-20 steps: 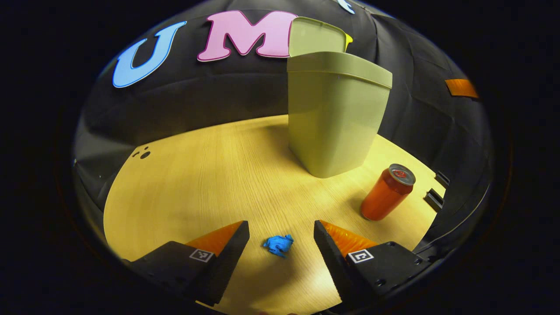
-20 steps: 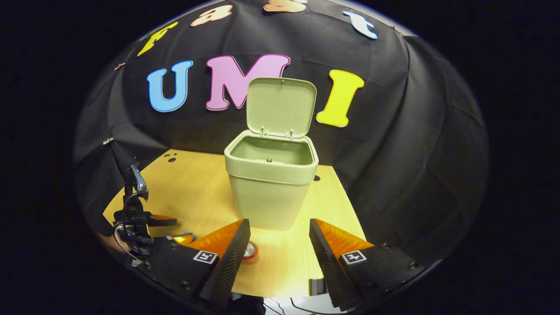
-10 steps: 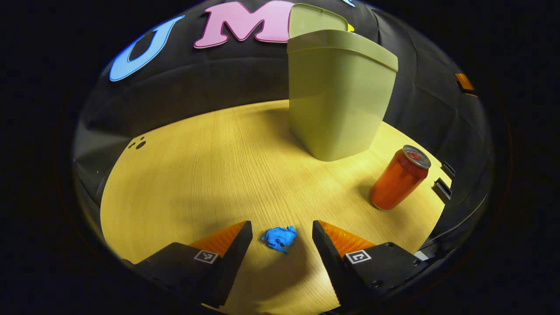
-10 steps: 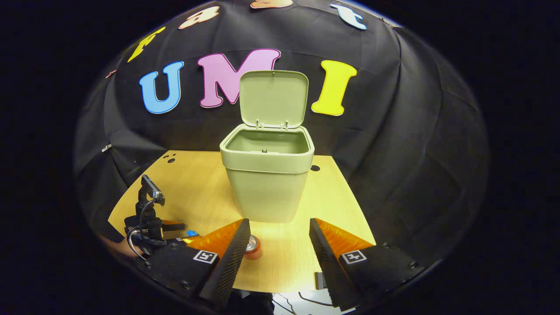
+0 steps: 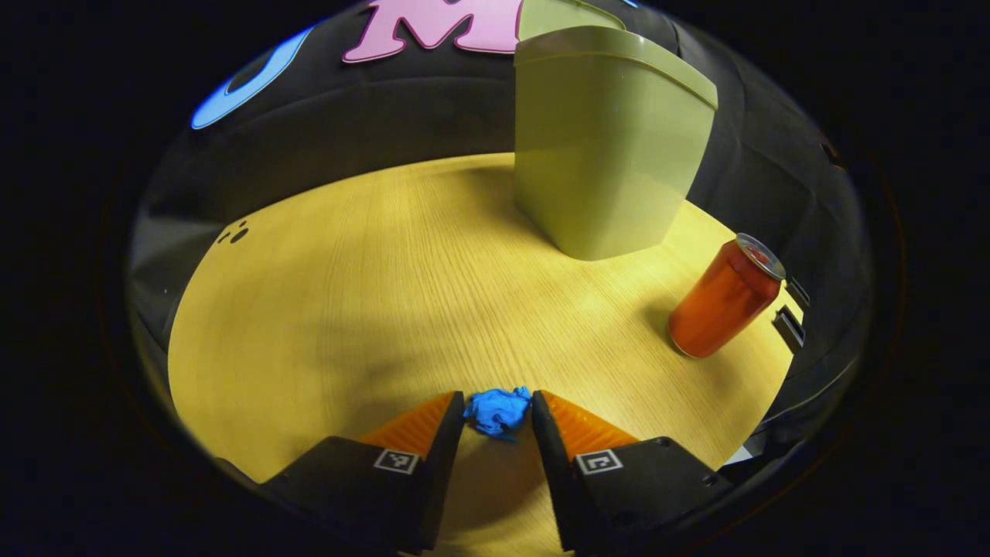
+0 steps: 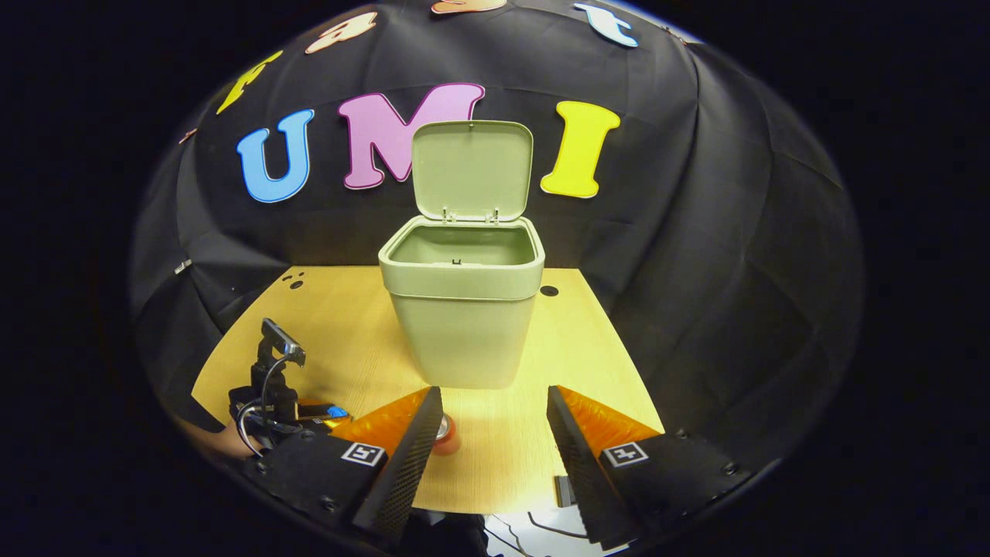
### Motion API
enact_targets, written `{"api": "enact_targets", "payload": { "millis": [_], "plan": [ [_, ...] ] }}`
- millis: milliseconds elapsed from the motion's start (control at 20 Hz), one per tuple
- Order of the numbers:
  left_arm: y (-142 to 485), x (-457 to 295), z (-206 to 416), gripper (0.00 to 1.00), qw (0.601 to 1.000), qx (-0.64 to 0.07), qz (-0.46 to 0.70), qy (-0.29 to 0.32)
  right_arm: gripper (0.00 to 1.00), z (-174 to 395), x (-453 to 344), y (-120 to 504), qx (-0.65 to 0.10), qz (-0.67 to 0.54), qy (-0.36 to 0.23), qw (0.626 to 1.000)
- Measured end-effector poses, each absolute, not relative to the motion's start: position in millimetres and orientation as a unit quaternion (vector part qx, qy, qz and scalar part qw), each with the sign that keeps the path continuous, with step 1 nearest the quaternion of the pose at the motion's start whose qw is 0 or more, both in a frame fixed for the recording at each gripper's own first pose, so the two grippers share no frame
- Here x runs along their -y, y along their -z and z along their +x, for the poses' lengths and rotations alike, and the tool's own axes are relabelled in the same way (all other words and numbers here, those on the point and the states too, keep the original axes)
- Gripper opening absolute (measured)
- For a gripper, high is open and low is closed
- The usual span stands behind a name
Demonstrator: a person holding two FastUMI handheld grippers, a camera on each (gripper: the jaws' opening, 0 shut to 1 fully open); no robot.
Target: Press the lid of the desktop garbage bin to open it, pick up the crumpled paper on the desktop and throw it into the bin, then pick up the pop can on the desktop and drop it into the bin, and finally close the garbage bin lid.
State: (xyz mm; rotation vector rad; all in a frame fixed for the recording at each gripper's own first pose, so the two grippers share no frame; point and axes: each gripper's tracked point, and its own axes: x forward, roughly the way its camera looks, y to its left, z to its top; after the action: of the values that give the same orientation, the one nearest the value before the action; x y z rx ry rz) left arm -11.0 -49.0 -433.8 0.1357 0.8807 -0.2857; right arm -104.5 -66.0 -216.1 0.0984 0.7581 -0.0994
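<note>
The wooden table is the biggest thing, and the black cloth wall stands behind it. The green bin sits at the far middle of the table. In the right gripper view you can look down into the bin, and its lid stands straight up at the back, wide open. In the left gripper view the bin is seen from low down at its side, so its inside is hidden.

The orange pop can stands upright to the right of the bin and nearer, well apart from it. The right gripper view shows just the can's top peeking past a finger.

The left gripper is low over the near part of the table. Its two fingers are pressed on the blue crumpled paper, one on each side. A second ago these fingers were wide apart with the paper lying loose between them, and now they have squeezed in on it. The bin and can also look bigger and higher than before.

The right gripper hangs in front of the bin with its fingers wide apart and nothing between them. In its view the left gripper is small, at the near left, with a bit of blue at its tips. The bin has slid a little left there since before
</note>
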Motion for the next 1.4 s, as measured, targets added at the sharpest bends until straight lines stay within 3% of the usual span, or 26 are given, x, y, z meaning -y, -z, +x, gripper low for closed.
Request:
{"api": "enact_targets", "payload": {
  "millis": [200,550,1100,1400],
  "plan": [
    [427.3,47.1,-8.3,0.45,0.895,-0.418,0.071,0.137,0.87,-104.8,69.1,215.6,-0.368,0.050,0.054,0.927],
    [364.5,52.2,11.4,0.46,0.918,-0.363,0.065,0.147,0.87,-101.5,66.1,214.0,-0.361,0.056,0.048,0.930],
    [175.6,116.6,78.9,0.46,0.961,-0.190,0.000,0.200,0.87,-97.6,56.5,216.2,-0.355,0.054,0.026,0.933],
    [107.5,147.8,112.4,0.46,0.967,-0.114,-0.011,0.229,0.87,-97.6,52.7,214.0,-0.347,0.066,0.015,0.936]
  ]
}}
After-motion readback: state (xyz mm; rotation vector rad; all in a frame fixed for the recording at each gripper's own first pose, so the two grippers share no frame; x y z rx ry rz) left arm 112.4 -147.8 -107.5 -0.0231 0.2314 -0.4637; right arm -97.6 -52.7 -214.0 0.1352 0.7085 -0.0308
